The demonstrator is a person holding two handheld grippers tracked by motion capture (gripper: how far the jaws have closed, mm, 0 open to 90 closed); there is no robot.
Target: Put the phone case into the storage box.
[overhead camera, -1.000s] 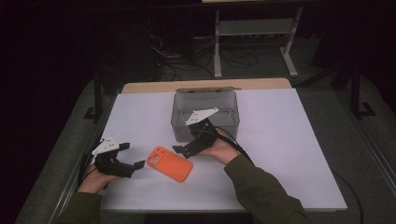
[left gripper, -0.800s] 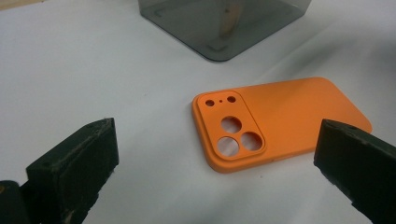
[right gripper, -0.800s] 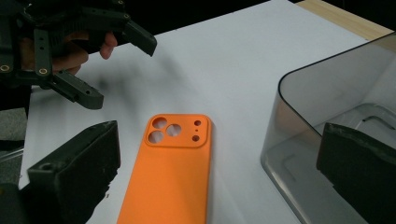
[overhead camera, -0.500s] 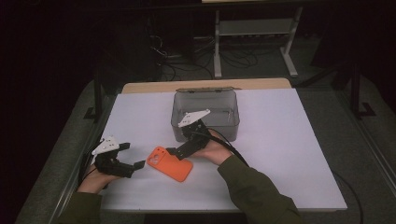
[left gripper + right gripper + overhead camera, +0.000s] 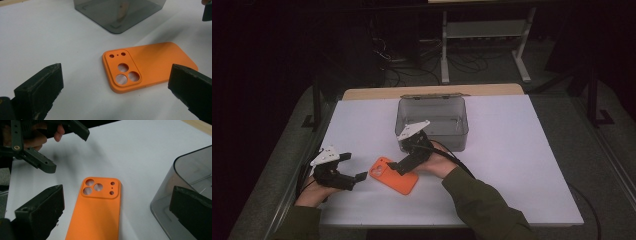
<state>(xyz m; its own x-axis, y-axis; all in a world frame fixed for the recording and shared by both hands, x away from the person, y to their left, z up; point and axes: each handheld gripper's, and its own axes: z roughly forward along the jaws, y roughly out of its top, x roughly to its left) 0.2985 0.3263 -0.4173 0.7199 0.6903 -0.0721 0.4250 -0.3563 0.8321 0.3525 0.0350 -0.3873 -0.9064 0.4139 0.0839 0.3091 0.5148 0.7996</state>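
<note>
An orange phone case (image 5: pixel 394 175) lies flat on the white desk (image 5: pixel 522 165), back up, near the front edge and left of the middle. Its camera cut-outs sit at the end nearer the left edge of the desk.

The left gripper (image 5: pixel 351 169) rests near the front left corner, held in a hand (image 5: pixel 312 192), and points across toward the case. Its jaws stand wide apart and hold nothing. The case lies just beyond them – in the left gripper view (image 5: pixel 117 82) the cut-out corner of the case (image 5: pixel 147 67) sits between the two jaw tips but farther out, clear of both.

The right gripper (image 5: pixel 399 162) is over the case from the far side, with the person's hand (image 5: pixel 437 162) behind it. Its jaws are spread wide too, and empty. In the right gripper view (image 5: pixel 117 205) the case (image 5: pixel 97 212) runs up the middle between the jaws, nearer the left one, touching neither as far as can be seen – the left gripper (image 5: pixel 67 148) shows beyond it at the upper left.

A clear grey box (image 5: pixel 432 122) stands open behind the case, toward the desk's back edge. Its near wall is just behind the right gripper, and in the right gripper view the box (image 5: pixel 190 177) rises at the right, beside the right jaw.
</note>
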